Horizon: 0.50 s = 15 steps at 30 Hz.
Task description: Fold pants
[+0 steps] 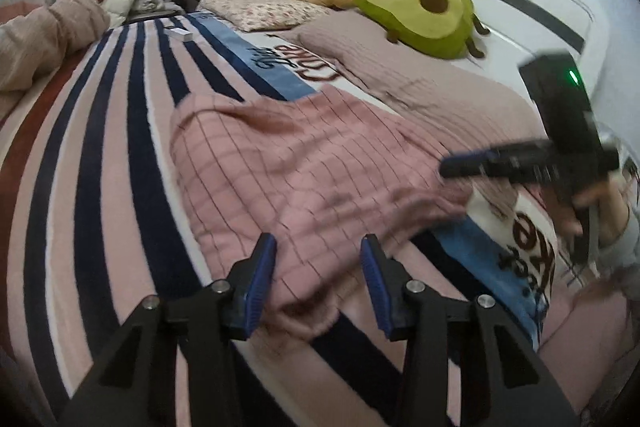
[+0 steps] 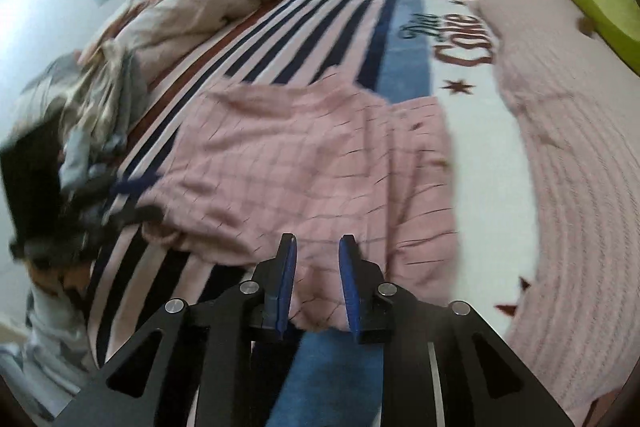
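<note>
— Pants, where do they lie?
— Pink checked fabric pants [image 1: 304, 167] sprawl rumpled across the navy-and-pink striped blanket [image 1: 120, 131], short of the green avocado plush cushion [image 1: 420, 11]

— And the left gripper [image 1: 318, 259]?
— Jaws spread wide, holding nothing, over the near hem

— The right gripper [image 2: 316, 259]?
— Parted too, blue pads [image 2: 289, 279] poised at the pants' edge, empty
</note>
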Each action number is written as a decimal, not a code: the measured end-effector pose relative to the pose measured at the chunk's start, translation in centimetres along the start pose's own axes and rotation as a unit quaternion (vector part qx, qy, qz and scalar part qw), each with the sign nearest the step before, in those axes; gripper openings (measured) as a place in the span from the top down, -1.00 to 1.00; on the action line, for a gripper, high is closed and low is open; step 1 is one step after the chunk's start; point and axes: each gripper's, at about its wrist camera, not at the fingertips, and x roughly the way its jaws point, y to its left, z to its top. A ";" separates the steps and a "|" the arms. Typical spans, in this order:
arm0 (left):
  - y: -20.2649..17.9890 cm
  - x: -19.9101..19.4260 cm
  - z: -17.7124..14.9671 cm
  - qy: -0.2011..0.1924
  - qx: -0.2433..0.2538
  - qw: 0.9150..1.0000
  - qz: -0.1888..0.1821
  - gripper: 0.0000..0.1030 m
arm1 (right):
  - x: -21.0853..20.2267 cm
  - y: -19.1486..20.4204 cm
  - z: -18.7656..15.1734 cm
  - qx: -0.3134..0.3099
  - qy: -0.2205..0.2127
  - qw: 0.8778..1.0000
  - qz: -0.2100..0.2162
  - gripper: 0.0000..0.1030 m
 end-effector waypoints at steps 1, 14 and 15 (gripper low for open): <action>-0.4 0.0 -0.4 0.004 0.008 1.000 -0.005 0.22 | -0.1 -0.4 0.1 0.010 -0.001 1.000 0.003 0.67; -0.9 -2.1 -1.5 0.008 -0.016 0.999 -0.038 0.16 | -0.3 -1.3 0.7 0.026 -0.019 0.999 -0.042 0.08; -0.6 -2.8 -1.1 -0.008 -0.027 0.999 -0.044 0.04 | -0.4 -1.4 0.9 0.026 -0.021 0.998 -0.044 0.08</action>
